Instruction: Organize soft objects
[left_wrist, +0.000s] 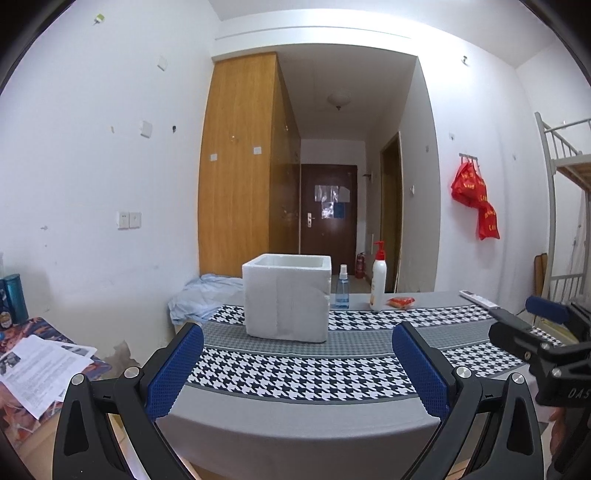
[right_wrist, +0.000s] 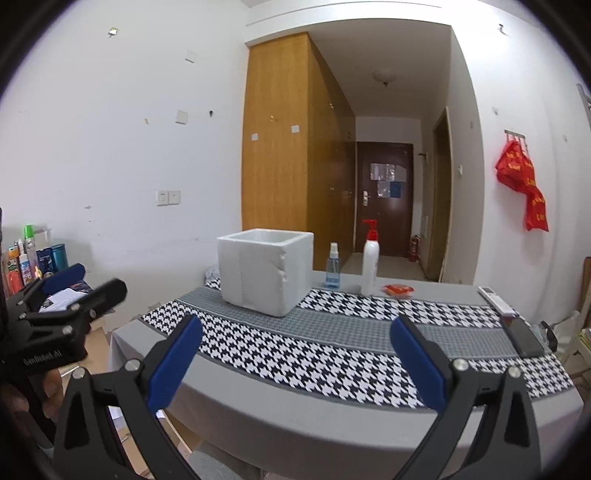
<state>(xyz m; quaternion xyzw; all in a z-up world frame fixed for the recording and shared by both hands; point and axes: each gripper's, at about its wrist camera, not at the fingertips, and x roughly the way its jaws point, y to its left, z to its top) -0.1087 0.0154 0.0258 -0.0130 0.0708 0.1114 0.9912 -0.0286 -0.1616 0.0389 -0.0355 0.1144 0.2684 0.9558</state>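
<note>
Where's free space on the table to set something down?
Front half of the table, between both open grippers and the foam box, is bare. Crowded: back edge by the spray bottle, lotion bottle, red packet; right edge holds remote and phone.

The left claw (left_wrist: 297, 363) is a black plastic frame with two thick angled arms, each ending in a finger (left_wrist: 173, 369) faced with a blue pad of fine dotted texture. Round silver screw heads sit at the joints of both arms, and triangular cut-outs mark the lower struts. The right claw (right_wrist: 295, 360) is built the same way: black arms, silver screws, smooth-looking blue pads on its fingers (right_wrist: 417, 363). Seen from the side, the left claw's body carries white lettering reading "GenRobot.AI", and the right claw's body shows the white letters "DAS" at the frame edge.
</note>
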